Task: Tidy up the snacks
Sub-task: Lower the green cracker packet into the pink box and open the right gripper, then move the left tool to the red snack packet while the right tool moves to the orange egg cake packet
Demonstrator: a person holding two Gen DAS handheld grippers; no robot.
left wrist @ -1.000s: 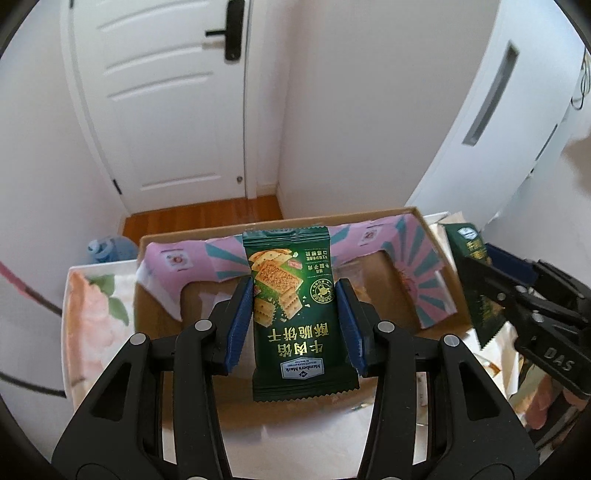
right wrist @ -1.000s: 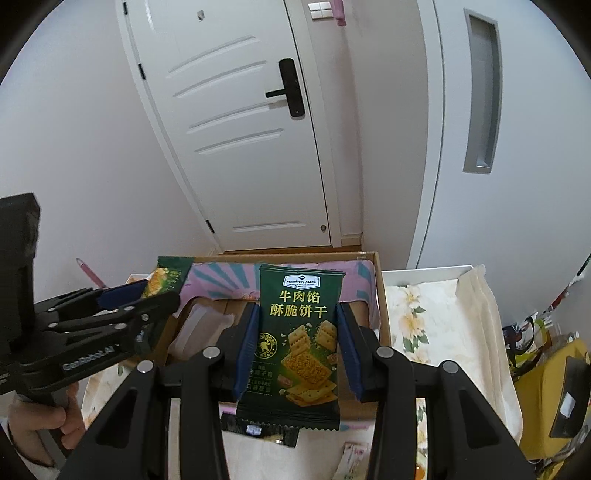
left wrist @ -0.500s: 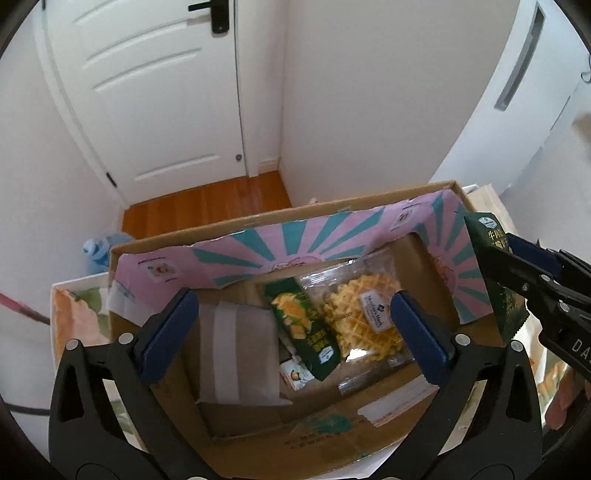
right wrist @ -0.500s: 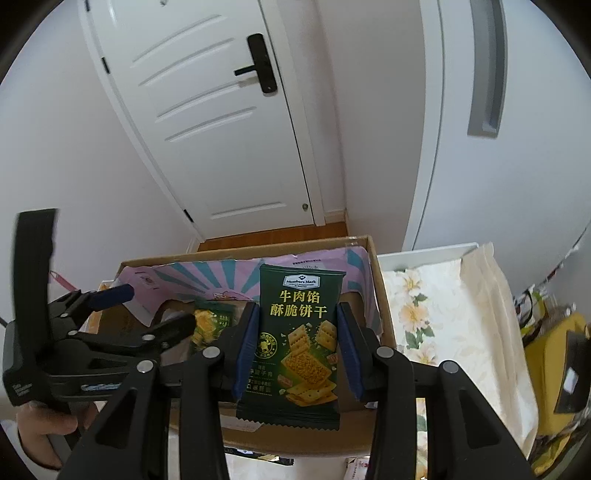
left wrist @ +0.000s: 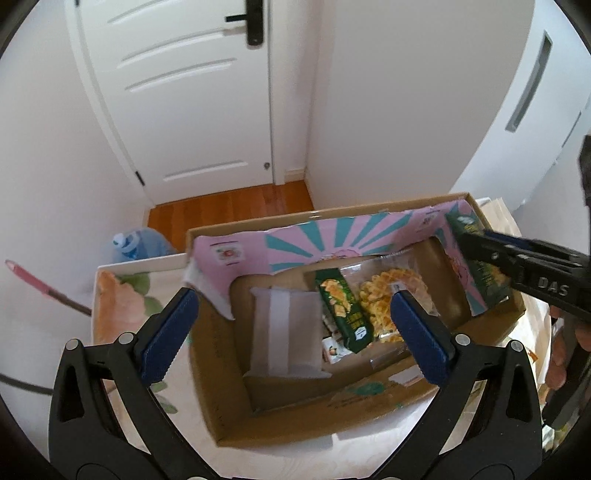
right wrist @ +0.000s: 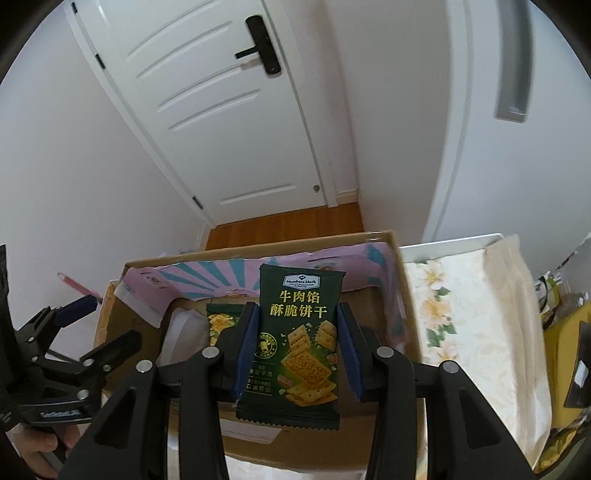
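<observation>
Left wrist view: the left claw (left wrist: 293, 332) stands wide apart and holds nothing, its blue pads (left wrist: 168, 334) spread over the open cardboard box (left wrist: 218, 373). The box rests on a table covered with a floral cloth (left wrist: 122, 306). Inside the box, nearest the claw, lies a pale grey wrapped packet (left wrist: 286, 332). Just beside it on the right lies a green cracker packet (left wrist: 343, 308), flat and angled, overlapping a clear pack of waffles (left wrist: 391, 295). A small pale item sits under the green packet's near end; its kind cannot be told. A pink and teal printed liner (left wrist: 332, 242) lines the box's far and side walls. At the box's right wall the right claw (left wrist: 484, 254) enters the frame, closed on a second green cracker packet (left wrist: 480, 273).

Right wrist view: the right claw (right wrist: 295, 354) grips the second green cracker packet (right wrist: 299, 343) upright between its blue pads, held above the near right part of the cardboard box (right wrist: 391, 266). The left claw (right wrist: 99, 325) shows at the left edge, spread open, over the box's left side.

Beyond the box: a blue water bottle (left wrist: 138, 245) on a wood floor (left wrist: 229, 203), then a white door (left wrist: 184, 92) with a black handle (left wrist: 253, 18).
</observation>
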